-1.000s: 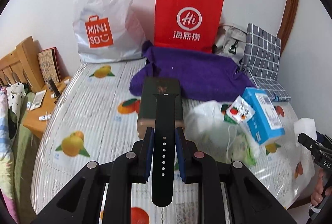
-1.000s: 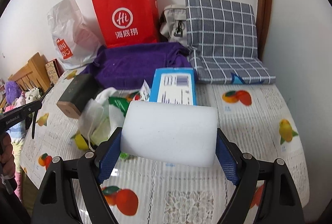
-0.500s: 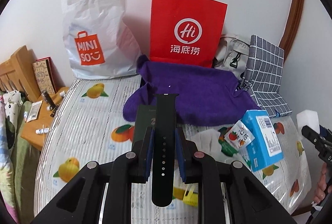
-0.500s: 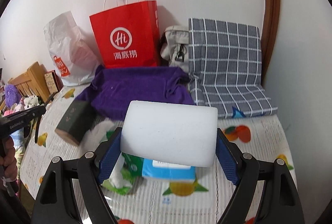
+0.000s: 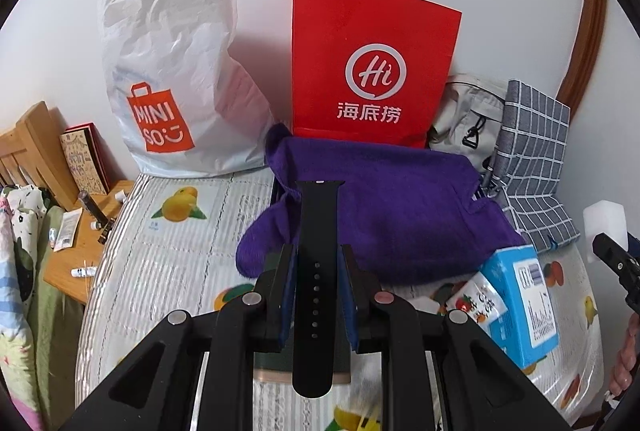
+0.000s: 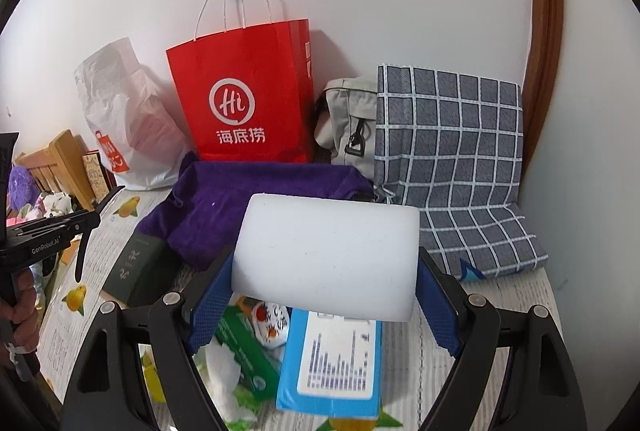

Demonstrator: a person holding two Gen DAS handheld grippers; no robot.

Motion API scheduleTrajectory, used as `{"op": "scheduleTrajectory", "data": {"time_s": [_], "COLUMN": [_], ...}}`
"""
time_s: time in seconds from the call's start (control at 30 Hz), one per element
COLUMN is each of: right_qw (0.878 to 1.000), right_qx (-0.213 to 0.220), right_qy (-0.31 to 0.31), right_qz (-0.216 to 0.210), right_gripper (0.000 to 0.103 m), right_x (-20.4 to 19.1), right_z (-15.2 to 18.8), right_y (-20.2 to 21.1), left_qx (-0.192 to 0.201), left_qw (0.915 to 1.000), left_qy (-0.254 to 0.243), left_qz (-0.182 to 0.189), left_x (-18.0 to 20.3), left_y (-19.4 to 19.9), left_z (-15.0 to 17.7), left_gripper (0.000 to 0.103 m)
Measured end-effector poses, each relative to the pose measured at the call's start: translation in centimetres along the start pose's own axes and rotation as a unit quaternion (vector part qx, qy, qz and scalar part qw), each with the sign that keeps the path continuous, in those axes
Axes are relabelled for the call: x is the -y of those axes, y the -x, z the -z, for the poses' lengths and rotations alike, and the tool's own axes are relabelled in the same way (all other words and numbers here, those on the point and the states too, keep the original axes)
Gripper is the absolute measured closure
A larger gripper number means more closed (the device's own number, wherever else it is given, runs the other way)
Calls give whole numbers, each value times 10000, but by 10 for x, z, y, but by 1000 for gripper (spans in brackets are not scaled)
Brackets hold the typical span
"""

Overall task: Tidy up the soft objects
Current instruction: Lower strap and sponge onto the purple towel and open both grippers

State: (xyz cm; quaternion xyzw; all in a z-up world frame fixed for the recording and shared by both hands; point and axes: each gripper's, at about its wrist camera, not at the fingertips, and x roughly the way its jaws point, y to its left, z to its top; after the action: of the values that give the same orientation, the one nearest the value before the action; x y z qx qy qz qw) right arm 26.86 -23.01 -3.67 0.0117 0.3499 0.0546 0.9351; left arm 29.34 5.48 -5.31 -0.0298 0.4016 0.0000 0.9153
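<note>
Dark green box (image 5: 276, 363) mostly hidden behind left gripper (image 5: 318, 285) clamping black watch strap (image 5: 318, 271), right gripper (image 6: 324, 295) wide, clasping white sponge block (image 6: 326, 255) above blue box (image 6: 332, 363).

A counter (image 5: 168, 271) under a ribbed clear cover printed with fruit carries everything. At its back, against the wall, stand a white bag (image 5: 172, 71) and a red bag (image 5: 372, 63), with a grey pouch (image 6: 348, 119) and a checked cushion (image 6: 452, 159) to their right. A purple towel (image 5: 400, 207) lies in front of the red bag. Nearer, a dark green box (image 6: 136, 267) lies beside the towel; a blue box (image 6: 336, 359), a green packet (image 6: 244, 347) and a small snack sachet (image 5: 476, 303) lie close together.
</note>
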Motion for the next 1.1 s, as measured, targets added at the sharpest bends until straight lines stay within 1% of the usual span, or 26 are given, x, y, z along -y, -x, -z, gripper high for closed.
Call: {"op": "scheduleTrajectory", "data": {"time_s": [0.33,0.67,0.97,1.1], "right_qw": [9998,9993,9971,9942], "right_qx": [-71,-174,-511,-813], "right_qy": [-17,162,339,460], "right_qz": [-163,-284,-446,-543], "right_gripper": [20,20,20,20], "right_x": [1,-3,0,-5], "right_z": [-29,-53,-65,-59], "right_y": [-39,-84,-149,-176], "left_qx": [15,-180,-438,-645], "left_qw": [9999,9998,9990,9978], "left_qy": [-110,-119,-95,-152], "left_qz": [-52,13,28,26], "left_x": [15,28,33,36], "left_y": [-32,-82,-133,-156], "left_z": [-29,-49,-67,-68], "left_gripper": [83,83,83,83]}}
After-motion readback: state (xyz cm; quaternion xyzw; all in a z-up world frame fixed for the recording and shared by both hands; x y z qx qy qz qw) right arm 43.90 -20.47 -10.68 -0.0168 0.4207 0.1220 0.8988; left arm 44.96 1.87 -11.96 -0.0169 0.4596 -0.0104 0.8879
